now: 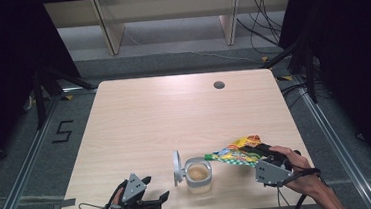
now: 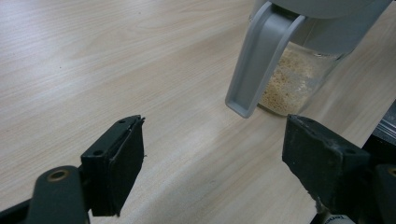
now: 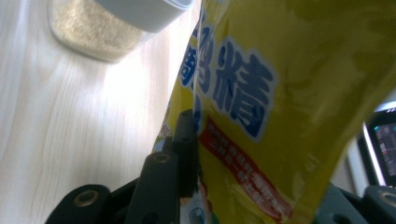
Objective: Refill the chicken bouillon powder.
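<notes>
A clear jar [image 1: 199, 174] of tan grains stands open near the table's front edge, with its grey hinged lid [image 1: 177, 168] flipped up on its left. My right gripper [image 1: 255, 155] is shut on a yellow and green printed bag [image 1: 235, 152], which tilts with its green end over the jar's mouth. The right gripper view has the bag [image 3: 289, 93] pinched between the jaws of this gripper [image 3: 252, 154], and the jar [image 3: 93, 32] beyond. Left of the jar, my left gripper [image 1: 156, 188] rests open; the left gripper view shows its jaws [image 2: 215, 140] wide apart before the jar [image 2: 292, 79] and lid [image 2: 254, 65].
The light wooden table [image 1: 174, 110] has a round cable hole [image 1: 219, 85] at the back right. Beyond its far edge are shelf legs and cables [image 1: 263, 33] on the grey floor. Metal rails run along both sides.
</notes>
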Demonstrator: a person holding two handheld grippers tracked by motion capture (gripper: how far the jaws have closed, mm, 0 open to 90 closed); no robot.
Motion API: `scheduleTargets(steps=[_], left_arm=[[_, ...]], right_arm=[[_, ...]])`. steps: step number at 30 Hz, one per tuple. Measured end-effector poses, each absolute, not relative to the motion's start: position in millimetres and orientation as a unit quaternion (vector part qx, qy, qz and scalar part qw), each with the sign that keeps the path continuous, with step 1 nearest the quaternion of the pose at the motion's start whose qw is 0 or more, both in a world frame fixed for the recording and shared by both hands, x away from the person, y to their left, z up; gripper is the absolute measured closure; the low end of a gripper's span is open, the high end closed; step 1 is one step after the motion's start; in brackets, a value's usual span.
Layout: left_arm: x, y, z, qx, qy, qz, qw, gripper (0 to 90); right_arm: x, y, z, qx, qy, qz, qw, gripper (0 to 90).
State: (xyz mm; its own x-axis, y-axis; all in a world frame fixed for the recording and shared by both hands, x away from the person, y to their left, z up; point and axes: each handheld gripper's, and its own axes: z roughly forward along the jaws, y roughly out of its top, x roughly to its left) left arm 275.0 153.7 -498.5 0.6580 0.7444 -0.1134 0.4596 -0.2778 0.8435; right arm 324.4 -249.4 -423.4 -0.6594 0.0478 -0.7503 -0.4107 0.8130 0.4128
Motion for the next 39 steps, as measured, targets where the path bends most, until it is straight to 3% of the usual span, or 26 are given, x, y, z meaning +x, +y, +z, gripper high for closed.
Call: scheduleTargets(steps=[4, 15, 32, 39], left_arm=[[275, 153, -498, 0.786, 0.383, 0.154, 0.461, 20.3], [275, 153, -498, 0.784, 0.385, 0.153, 0.462, 20.3], [275, 153, -498, 0.783, 0.384, 0.154, 0.465, 20.3], [276, 155, -498, 0.79, 0.372, 0.16, 0.459, 20.3]], right_arm=[[332, -260, -428, -0.043, 0.867, 0.338, 0.365, 72.3], [356, -281, -441, 0.061, 0.845, 0.419, 0.326, 74.2], [358, -305, -456, 0.237, 0.802, 0.47, 0.284, 74.1], [353, -311, -458, 0.251, 0.796, 0.468, 0.291, 71.9]])
